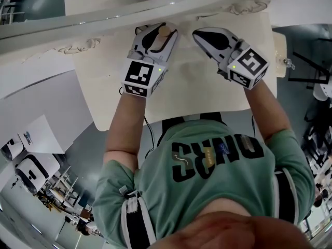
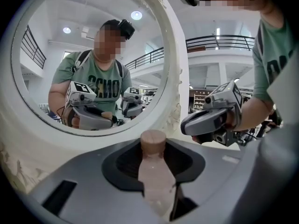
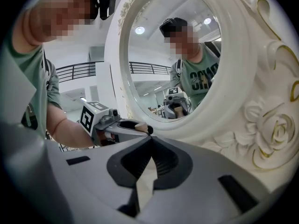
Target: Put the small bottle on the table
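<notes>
Both arms fwd over table (image 1: 193, 90): L gripper (image 1: 157, 30) jaws clamp small bottle (image 2: 154, 169), R gripper (image 1: 200, 35) jaws together, empty.

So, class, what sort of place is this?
Probably a large open hall used as a workspace, not a home: a railed upper gallery runs behind, while an ornate white mirror stands at a pale table.

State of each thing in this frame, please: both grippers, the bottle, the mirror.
left gripper: shut on the small bottle.
small bottle: capped, clamped between the left jaws, cap toward the mirror.
right gripper: shut, nothing between the jaws.
mirror: upright at the back of the table, unbroken.
</notes>
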`<state>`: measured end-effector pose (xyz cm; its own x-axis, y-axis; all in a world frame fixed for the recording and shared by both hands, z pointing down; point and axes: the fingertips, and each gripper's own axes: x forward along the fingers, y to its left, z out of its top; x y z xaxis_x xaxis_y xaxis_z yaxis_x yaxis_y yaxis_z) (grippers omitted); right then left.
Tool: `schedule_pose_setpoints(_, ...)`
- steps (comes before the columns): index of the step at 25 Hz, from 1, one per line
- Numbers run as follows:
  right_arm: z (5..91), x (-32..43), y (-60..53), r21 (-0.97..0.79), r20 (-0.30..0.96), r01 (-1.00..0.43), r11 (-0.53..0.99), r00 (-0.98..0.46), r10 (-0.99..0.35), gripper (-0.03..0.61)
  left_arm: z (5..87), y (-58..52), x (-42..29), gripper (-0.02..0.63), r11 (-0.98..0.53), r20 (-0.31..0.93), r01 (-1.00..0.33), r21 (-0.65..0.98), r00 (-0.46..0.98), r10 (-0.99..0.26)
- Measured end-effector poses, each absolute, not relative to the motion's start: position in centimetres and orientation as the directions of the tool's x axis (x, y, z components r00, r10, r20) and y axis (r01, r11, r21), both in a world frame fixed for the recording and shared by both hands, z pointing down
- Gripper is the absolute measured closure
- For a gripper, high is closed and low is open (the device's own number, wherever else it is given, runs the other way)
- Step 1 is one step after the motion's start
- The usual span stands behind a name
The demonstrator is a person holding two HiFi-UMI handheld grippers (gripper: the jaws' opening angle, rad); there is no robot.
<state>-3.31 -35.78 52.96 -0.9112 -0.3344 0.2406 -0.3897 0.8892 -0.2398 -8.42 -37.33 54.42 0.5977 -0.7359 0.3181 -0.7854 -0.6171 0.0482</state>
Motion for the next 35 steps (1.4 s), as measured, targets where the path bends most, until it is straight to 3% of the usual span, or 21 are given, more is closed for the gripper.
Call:
schedule_pose_setpoints(13, 54.6, -2.9, -35.6, -0.263, 0.251, -0.391, 0.882, -0.910, -0.329, 0.584, 56.4, -38.2, -7.8, 0.472, -0.633, 0.318, -0.774, 0.009, 0.602, -0.732)
schedule_pose_setpoints(24, 54.5, -2.9, -35.2, -0.286, 0.256, -0.393, 0.874, -0.910, -0.325, 0.584, 56.5, -38.1, -7.3, 0.468, -0.645, 0.282, -0.761, 0.071, 0.636, -0.719)
schedule_pose_setpoints(29, 53.0, -2.6, -34.9, -0.276, 0.252, -0.395, 0.876, -0.909, -0.331, 0.584, 56.5, -38.0, -7.4, 0.375, -0.622, 0.317, -0.777, 0.094, 0.616, -0.721)
schedule_pose_setpoints(35, 49.9, -2.3, -34.6, -0.255, 0.247, -0.400, 0.880, -0.907, -0.341, 0.584, 53.5, -36.3, -9.9, 0.370, -0.555, 0.294, -0.824, 0.114, 0.562, -0.773)
